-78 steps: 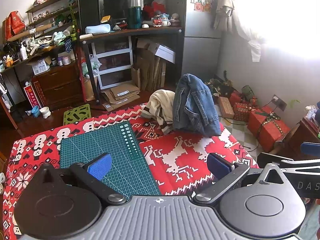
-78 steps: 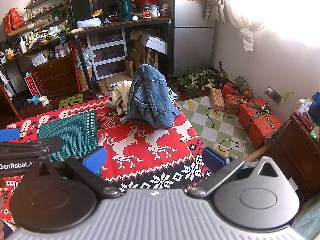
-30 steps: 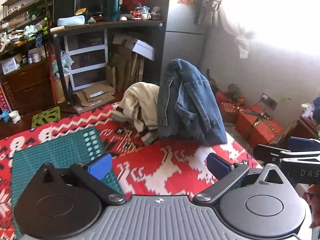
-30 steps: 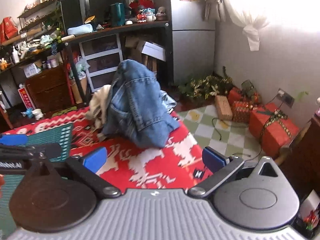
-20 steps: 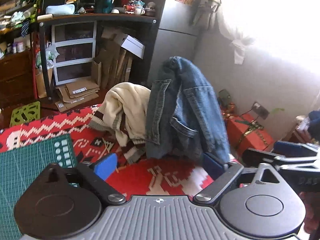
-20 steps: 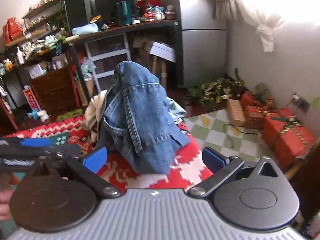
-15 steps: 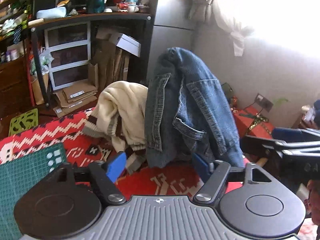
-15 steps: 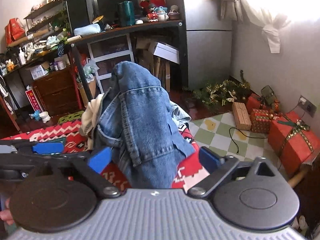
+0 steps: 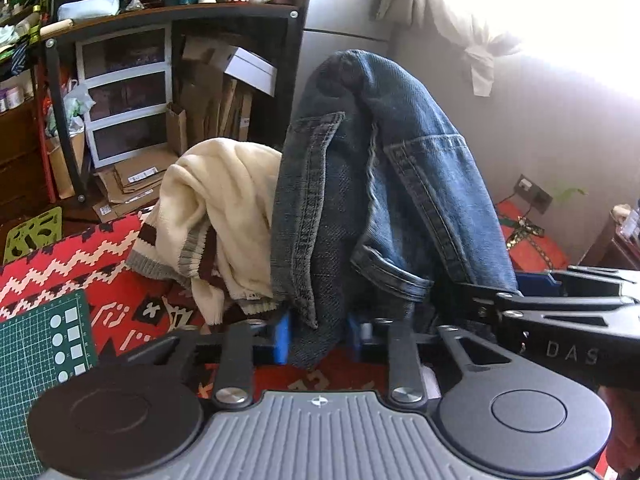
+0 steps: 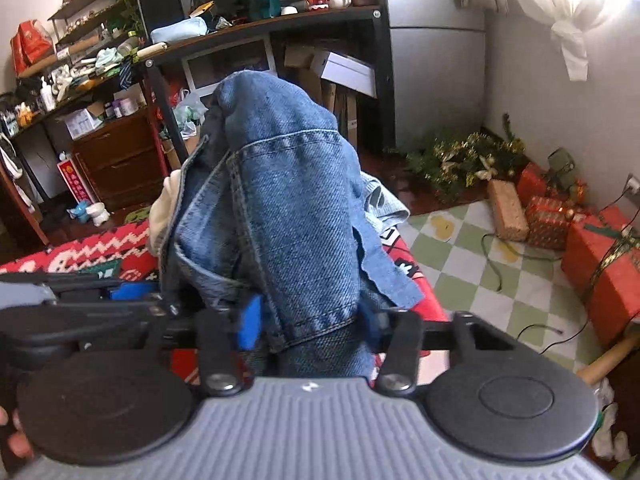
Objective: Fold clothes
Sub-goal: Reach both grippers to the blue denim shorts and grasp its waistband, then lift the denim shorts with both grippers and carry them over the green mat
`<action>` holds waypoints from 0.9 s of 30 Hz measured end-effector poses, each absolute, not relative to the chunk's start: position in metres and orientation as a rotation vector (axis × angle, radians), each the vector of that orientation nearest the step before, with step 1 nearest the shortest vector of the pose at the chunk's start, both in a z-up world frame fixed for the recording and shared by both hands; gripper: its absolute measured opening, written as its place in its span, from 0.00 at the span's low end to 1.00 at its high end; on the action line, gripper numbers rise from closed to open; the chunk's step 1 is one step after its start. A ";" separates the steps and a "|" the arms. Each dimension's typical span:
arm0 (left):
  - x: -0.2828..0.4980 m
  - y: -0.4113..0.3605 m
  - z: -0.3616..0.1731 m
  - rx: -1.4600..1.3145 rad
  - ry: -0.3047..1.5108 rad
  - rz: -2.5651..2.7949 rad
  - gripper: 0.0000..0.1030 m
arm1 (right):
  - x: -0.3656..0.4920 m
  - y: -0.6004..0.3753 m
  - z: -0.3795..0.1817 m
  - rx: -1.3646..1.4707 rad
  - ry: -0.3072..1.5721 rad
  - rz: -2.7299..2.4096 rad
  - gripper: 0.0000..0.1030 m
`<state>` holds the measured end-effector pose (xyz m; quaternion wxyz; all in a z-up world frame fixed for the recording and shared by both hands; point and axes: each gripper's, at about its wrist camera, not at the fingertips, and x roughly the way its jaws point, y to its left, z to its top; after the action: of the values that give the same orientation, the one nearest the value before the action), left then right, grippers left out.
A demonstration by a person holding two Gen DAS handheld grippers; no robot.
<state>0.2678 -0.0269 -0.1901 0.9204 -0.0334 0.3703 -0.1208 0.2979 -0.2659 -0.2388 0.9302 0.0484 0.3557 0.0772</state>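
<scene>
Denim jacket (image 9: 384,184) stands heaped at the bench's (image 9: 100,264) far edge, draped beside a cream sweater (image 9: 216,204), both unfolded. Left claw (image 9: 316,334) is pinched on the jacket's front placket hem; right claw (image 10: 308,326) is clamped on the lower hem. Judgement: confirm each bite holds one layer only, lift evenly so the sweater stays put, then spread flat near the green cutting mat (image 9: 36,356).

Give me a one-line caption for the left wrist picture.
Left gripper pinching the hem of a denim jacket beside a cream sweater.
</scene>
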 end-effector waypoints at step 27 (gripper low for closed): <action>0.076 0.053 -0.119 -0.188 0.706 -0.155 0.12 | 0.052 -0.176 -0.150 0.016 0.679 0.364 0.14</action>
<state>0.0761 0.0534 -0.1192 0.9311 -0.0918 0.3449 -0.0758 0.0523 -0.1764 -0.1500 0.9267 0.0080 0.3311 0.1774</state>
